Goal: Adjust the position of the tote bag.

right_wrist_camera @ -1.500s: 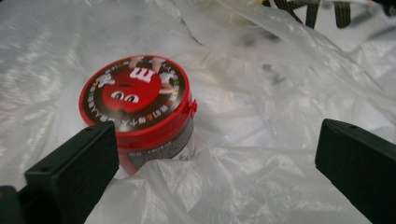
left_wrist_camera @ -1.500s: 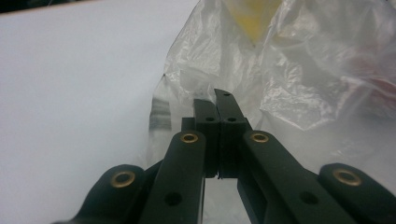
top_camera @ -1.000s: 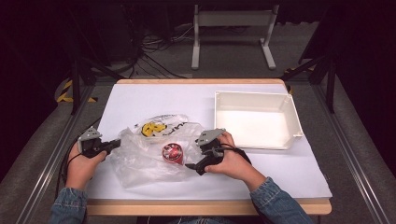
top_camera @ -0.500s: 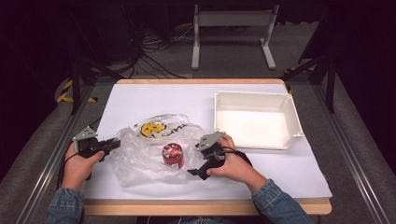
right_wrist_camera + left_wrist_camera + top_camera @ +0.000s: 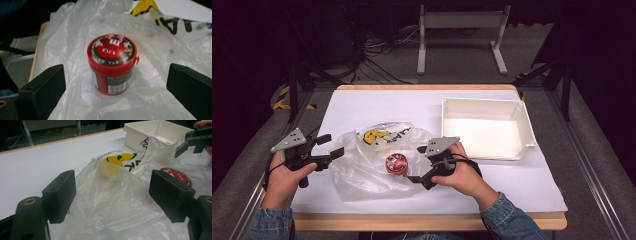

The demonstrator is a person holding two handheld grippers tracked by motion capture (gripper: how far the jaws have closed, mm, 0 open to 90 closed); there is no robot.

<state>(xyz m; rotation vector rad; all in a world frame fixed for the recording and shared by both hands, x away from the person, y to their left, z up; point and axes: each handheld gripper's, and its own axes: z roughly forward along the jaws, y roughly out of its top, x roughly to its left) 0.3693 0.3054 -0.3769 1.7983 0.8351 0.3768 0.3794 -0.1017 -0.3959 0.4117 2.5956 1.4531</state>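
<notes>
Red tub (image 5: pixel 112 63) base hidden by plastic bag (image 5: pixel 362 170) folds.

The plastic bag (image 5: pixel 362 165) is clear with a yellow-and-black print. The tub (image 5: pixel 112 63) is red, its lid printed with a red cartoon face. The tray (image 5: pixel 484 129) is white, the bench (image 5: pixel 377 102) white with a wood edge.

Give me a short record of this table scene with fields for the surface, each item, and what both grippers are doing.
surface: white table top
bag: clear plastic bag with yellow and black print, lying crumpled
can: red round can, upright on the bag
bin: white bin, right of the bag, nothing seen inside
left gripper: jaws just been opening, nothing between them, at the bag's left edge
right gripper: open, pointing at the can, not touching it
</notes>
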